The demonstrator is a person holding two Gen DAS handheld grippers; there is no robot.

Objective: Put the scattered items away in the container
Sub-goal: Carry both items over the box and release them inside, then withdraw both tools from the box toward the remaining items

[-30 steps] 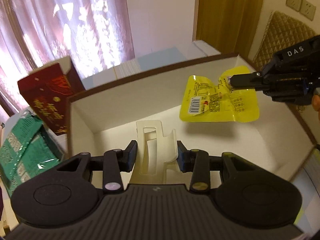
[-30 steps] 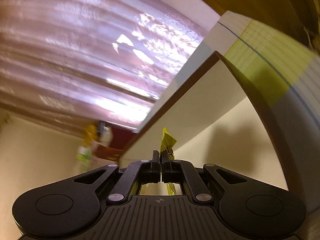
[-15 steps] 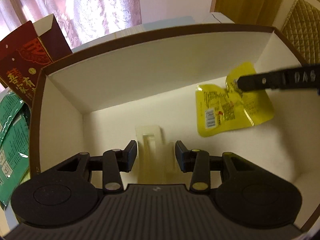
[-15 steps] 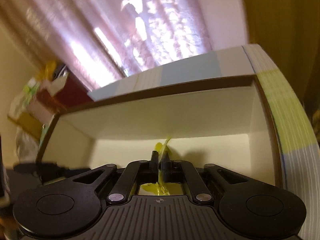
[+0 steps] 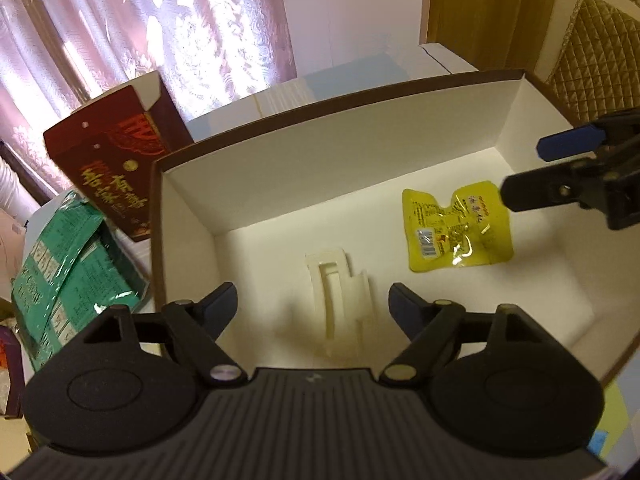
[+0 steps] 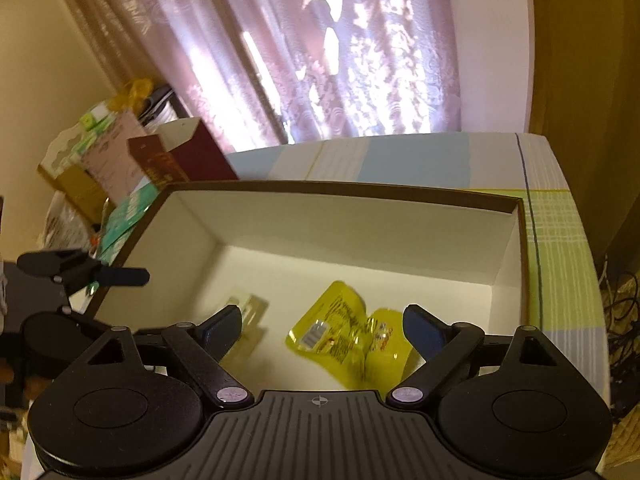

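Left gripper [image 5: 312, 304] at bottom centre of the left view, jaws spread wide, empty, over the box [image 5: 360, 128]. Just beyond, a cream plastic piece [image 5: 340, 300] flat on the box floor, centre frame. Further right, a yellow packet [image 5: 456, 228] flat on the floor too. Right gripper [image 5: 520, 172] at right edge, jaws parted, above the packet's near corner, holding nothing. Left of the box on the desk [image 5: 288, 92], green packets [image 5: 68, 256], then a red carton [image 5: 116, 160] upright. Curtain [image 5: 140, 20] at upper left.

In the right view, right gripper [image 6: 322, 326] low centre, jaws spread, packet [image 6: 348, 340] between and below them.
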